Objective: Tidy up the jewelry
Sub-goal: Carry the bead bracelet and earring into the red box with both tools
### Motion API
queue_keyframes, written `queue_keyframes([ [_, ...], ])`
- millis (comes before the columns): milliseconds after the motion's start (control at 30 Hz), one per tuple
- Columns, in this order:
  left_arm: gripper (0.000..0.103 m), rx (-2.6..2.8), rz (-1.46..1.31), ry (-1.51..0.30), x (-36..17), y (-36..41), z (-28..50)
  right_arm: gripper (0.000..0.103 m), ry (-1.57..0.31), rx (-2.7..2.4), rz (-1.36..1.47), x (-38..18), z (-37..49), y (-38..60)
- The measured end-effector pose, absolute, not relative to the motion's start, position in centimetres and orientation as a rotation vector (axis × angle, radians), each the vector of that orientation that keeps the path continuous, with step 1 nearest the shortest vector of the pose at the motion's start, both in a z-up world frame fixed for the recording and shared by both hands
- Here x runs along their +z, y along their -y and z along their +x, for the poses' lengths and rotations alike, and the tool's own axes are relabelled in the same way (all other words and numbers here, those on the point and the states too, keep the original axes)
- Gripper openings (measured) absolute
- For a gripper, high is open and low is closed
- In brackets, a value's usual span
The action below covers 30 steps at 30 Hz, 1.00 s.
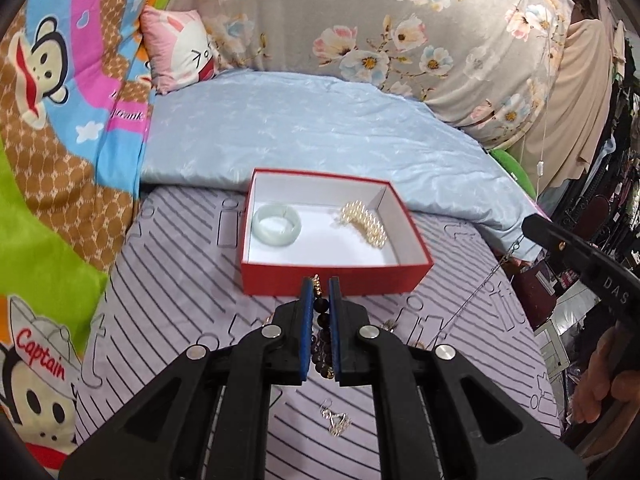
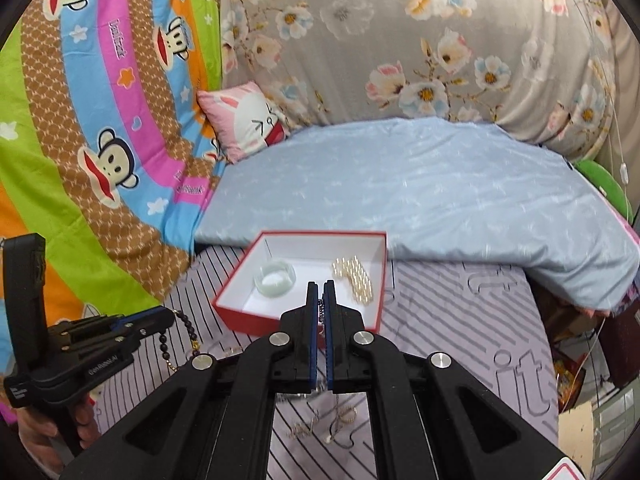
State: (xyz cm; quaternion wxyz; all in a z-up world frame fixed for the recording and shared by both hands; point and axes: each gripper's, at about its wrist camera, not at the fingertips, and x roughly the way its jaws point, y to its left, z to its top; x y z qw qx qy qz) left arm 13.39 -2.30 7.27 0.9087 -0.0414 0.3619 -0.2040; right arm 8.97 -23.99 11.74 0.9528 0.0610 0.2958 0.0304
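Both pinched shut, left gripper [image 1: 320,286] on dark bead strand [image 1: 322,320], right gripper [image 2: 321,292] on thin chain [image 2: 320,312]; risks snagging short of red box [image 1: 416,270].

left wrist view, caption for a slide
Left hand-held gripper shut on dark beads before red box.

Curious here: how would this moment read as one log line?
left hand-held gripper: shut on dark beads | right hand-held gripper: shut on chain | box: bangle, pearls
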Motion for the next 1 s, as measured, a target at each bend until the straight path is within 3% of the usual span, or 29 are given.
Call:
queue_keyframes([
  [500,0.007,-0.474,-0.074,-0.676,12.8,5.0,21.0,0.002,-0.480,0.077,0.051,19.7,15.4,23.6],
  [1000,0.007,-0.450,-0.076,-0.771,7.7,6.7,26.7,0.002,-0.601,0.059,0.091,13.5,21.9,24.8],
])
